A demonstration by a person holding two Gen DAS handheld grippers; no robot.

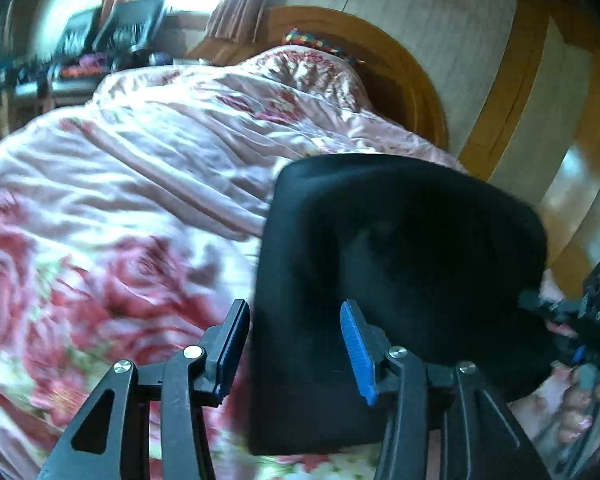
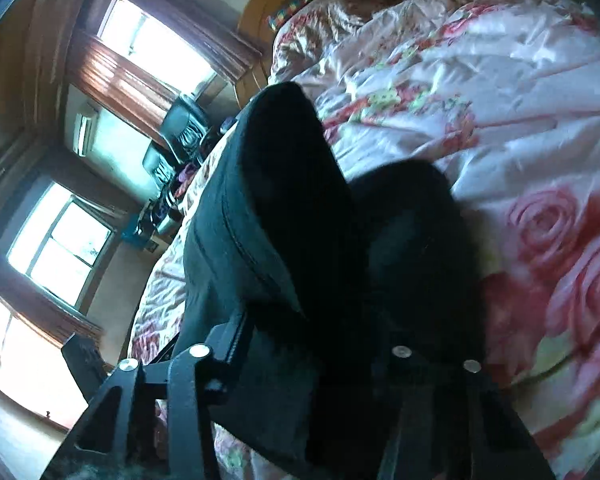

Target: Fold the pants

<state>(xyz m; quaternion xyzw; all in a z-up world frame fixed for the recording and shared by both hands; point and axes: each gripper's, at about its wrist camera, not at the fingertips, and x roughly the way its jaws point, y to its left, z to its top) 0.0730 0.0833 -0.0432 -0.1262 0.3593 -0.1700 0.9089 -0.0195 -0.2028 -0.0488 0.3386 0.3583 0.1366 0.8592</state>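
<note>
Left wrist view: left gripper (image 1: 296,346) jaws apart over folded black pants (image 1: 400,248). Right gripper (image 2: 312,364) clamps the cloth (soft, limp, light); best gripped at a folded edge.

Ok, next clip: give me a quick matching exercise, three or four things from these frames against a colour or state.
Things:
1. pants
2. bedspread
3. left gripper
4. headboard

Descriptions:
A. curved brown wood
B. pink with rose print
C. black fabric, bunched up
D. open, blue pad showing

Pairs: 1-C, 2-B, 3-D, 4-A
</note>
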